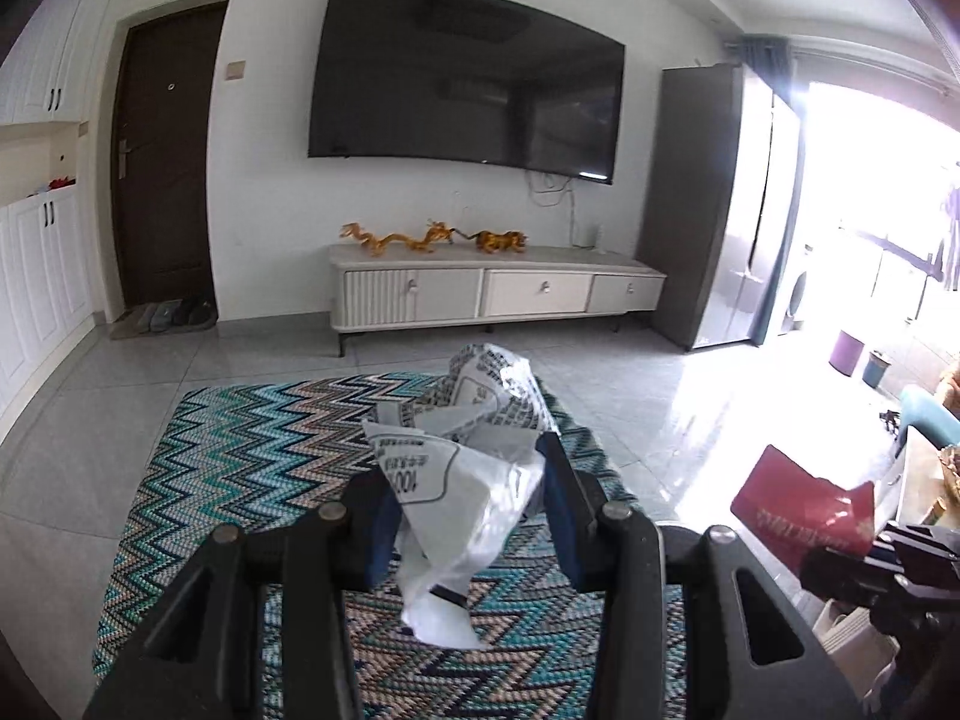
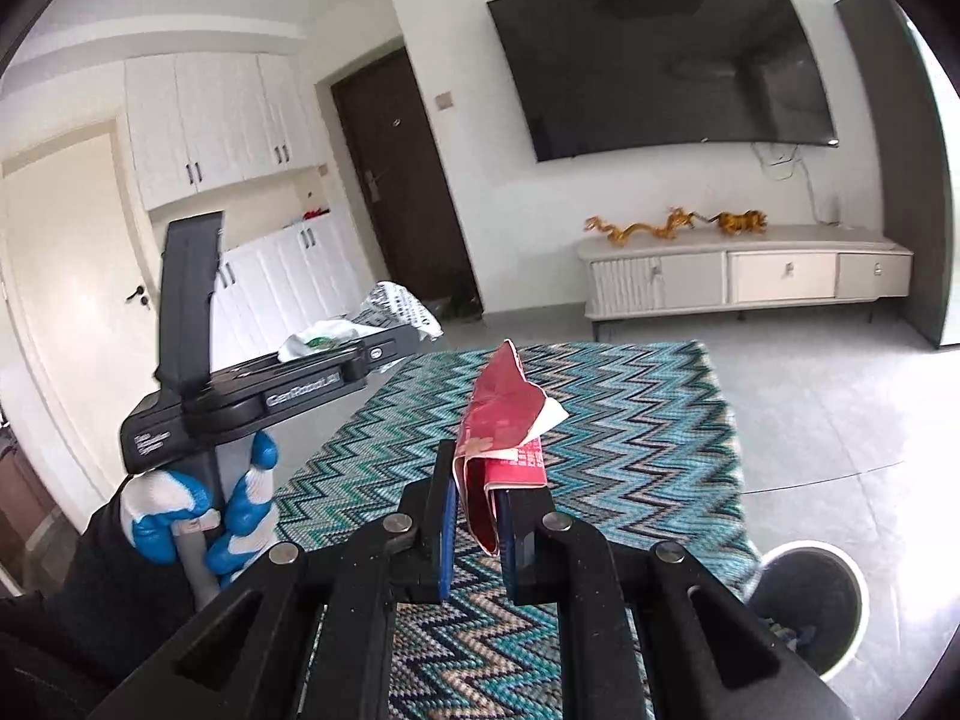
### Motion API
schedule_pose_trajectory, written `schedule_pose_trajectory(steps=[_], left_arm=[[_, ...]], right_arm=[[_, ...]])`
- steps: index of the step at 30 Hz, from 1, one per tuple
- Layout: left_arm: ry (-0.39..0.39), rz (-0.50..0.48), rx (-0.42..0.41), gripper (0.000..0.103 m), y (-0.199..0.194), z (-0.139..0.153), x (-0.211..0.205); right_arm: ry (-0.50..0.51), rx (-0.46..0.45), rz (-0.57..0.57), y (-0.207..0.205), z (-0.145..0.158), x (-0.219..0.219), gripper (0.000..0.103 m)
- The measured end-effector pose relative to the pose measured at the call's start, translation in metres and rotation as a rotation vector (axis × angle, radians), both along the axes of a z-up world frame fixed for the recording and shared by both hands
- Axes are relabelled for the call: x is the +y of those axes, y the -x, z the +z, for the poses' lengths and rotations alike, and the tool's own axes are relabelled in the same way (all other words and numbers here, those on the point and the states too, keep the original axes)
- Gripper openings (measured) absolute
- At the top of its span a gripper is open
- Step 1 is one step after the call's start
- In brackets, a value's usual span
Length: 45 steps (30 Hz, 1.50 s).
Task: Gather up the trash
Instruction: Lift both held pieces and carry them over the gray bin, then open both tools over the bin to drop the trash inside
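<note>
Big dark television (image 1: pixel 468 78) fills the far wall, and below it sits a long white cabinet (image 1: pixel 498 288) with golden dragon figures (image 1: pixel 399 237) on top. To the left, a dark brown door (image 1: pixel 162 162) with shoes (image 1: pixel 174 315) lined up at its foot; to the right, a tall grey cupboard (image 1: pixel 696 204) beside a glaring bright window. Across the tiled floor spreads a zigzag rug (image 1: pixel 252 450) in teal, black and beige, right under both tools. Near right in the right wrist view, a round bin (image 2: pixel 810 606) stands on the tiles just off the rug's edge. Now the left gripper (image 1: pixel 468 516): jaws partway apart and clamped on a crumpled white plastic bag (image 1: pixel 462 468) with black print, held up above the rug. A gloved hand (image 2: pixel 198 516) in blue and white grips that tool's handle. The right gripper (image 2: pixel 480 522) is pinched almost fully together on a folded red wrapper (image 2: pixel 501 420), which sticks up from between the blue pads (image 2: pixel 447 516), also lifted clear above the rug.
</note>
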State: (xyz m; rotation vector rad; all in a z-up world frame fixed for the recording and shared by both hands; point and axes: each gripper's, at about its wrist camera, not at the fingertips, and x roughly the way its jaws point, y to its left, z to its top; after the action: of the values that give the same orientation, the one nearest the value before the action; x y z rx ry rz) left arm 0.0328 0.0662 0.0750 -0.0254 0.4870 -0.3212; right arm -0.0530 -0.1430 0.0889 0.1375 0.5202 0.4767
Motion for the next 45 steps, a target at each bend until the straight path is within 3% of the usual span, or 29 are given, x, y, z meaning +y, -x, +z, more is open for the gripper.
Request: schedule_pose_trajectory(steps=[9, 19, 35, 45], left_arm=[[-0.015, -0.109, 0.001, 0.04, 0.01, 0.008, -0.062], [-0.107, -0.25, 0.06, 0.04, -0.005, -0.013, -0.164], [-0.292, -0.388, 0.258, 0.042, -0.07, -0.107, -0.295], [-0.344, -0.491, 0.355, 0.043, -0.101, -0.155, -0.348]], right_arm=[[-0.033, -0.014, -0.128, 0.023, 0.002, -0.052, 0.011], [-0.043, 0.053, -0.316, 0.013, -0.023, -0.124, 0.011], [-0.119, 0.249, -0.501, -0.032, -0.104, -0.215, 0.011], [-0.17, 0.362, -0.607, -0.064, -0.157, -0.266, 0.014]])
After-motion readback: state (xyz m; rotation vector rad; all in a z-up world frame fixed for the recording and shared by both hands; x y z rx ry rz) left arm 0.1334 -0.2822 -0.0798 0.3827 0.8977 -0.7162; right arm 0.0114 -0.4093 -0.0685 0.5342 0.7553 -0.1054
